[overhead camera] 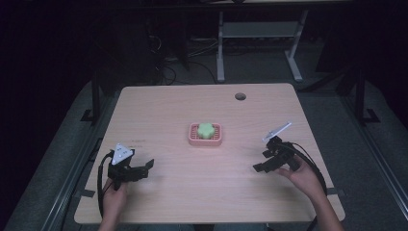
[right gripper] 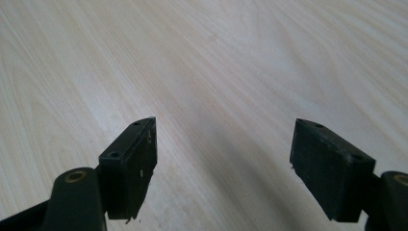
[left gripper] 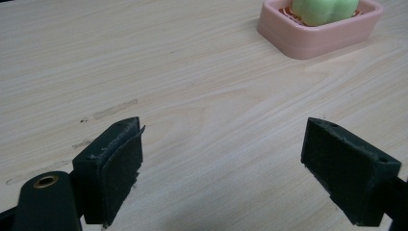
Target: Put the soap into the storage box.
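The left gripper point(overhead camera: 144, 169) rests near the table's point(overhead camera: 159, 106) left edge, jaws spread wide, empty. The pink dish point(overhead camera: 206, 139) holding green soap point(overhead camera: 206, 129) sits centre. The right gripper point(overhead camera: 262, 161), right side, jaws likewise apart, empty.

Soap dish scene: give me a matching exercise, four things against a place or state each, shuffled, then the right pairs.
Things:
1. soap
2. soap dish
3. left hand-held gripper
4. round hole

Places or states:
A. far right part of the table
B. open, near left, holding nothing
C. pink, at the table's middle
D. green, lying in the dish

Pairs: 1-D, 2-C, 3-B, 4-A
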The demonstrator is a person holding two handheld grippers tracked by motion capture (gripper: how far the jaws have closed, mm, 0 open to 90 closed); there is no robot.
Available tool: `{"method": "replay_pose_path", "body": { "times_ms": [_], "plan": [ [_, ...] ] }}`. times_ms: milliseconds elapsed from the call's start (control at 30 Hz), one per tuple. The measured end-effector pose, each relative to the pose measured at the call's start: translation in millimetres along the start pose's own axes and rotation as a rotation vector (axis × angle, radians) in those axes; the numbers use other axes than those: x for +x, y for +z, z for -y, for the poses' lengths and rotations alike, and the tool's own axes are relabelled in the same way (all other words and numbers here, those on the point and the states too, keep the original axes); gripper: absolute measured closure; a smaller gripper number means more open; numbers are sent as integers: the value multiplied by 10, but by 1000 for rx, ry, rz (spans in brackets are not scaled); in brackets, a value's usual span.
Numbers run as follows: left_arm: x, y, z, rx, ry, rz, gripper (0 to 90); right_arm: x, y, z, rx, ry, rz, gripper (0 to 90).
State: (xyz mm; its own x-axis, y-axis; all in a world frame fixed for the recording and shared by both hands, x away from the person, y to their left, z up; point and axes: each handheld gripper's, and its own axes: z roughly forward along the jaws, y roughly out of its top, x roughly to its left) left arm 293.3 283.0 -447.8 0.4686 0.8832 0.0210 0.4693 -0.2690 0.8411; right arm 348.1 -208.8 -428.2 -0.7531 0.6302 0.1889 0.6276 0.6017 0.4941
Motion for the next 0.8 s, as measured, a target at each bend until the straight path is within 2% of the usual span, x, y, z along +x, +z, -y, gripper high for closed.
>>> {"method": "replay_pose_path", "body": {
  "times_ms": [467, 633, 733, 800],
  "plan": [
    [-23, 6, 1, 6, 8, 9, 142, 86, -40, 288, -40, 22, 1, 242],
    [-29, 20, 0, 8, 23, 14, 141, 155, -74, 426, -74, 21, 22, 242],
    [-39, 28, -4, 15, 31, 22, 142, 210, -92, 537, -116, 30, 30, 242],
    [-45, 36, -8, 18, 50, 26, 142, 261, -107, 581, -116, 3, 55, 242]
  ]
}}
